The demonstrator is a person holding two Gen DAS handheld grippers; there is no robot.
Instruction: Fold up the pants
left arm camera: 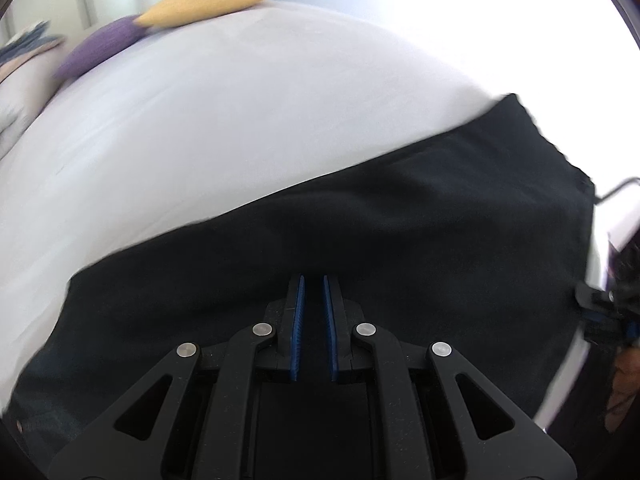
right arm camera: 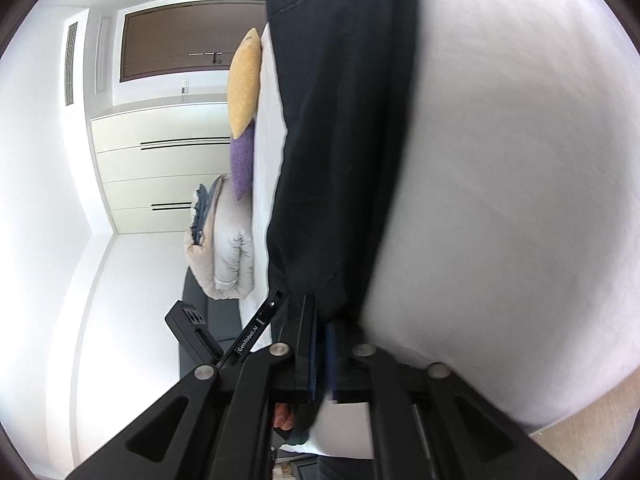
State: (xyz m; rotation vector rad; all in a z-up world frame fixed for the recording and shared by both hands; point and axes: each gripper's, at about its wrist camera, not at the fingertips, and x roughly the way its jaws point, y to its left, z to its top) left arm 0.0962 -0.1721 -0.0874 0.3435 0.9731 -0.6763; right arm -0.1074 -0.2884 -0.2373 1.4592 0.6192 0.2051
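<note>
Black pants (left arm camera: 400, 240) lie spread across a white bed sheet (left arm camera: 240, 120), with a straight long edge toward the pillows. My left gripper (left arm camera: 314, 280) points down onto them near the close edge; its blue pads stand a narrow slit apart with black cloth between them, shut on the pants. In the right wrist view the picture is rolled sideways and the pants (right arm camera: 340, 140) run as a long dark band down to my right gripper (right arm camera: 322, 320). Its pads sit close together with the pants' end at the tips, shut on it.
A yellow pillow (left arm camera: 208, 2) and a purple pillow (left arm camera: 100, 52) lie at the bed's far side, beside a folded duvet (right arm camera: 224, 240). Cream wardrobe doors (right arm camera: 160, 168) stand behind. A black tool body (left arm camera: 600, 308) and a hand are at the bed's right edge.
</note>
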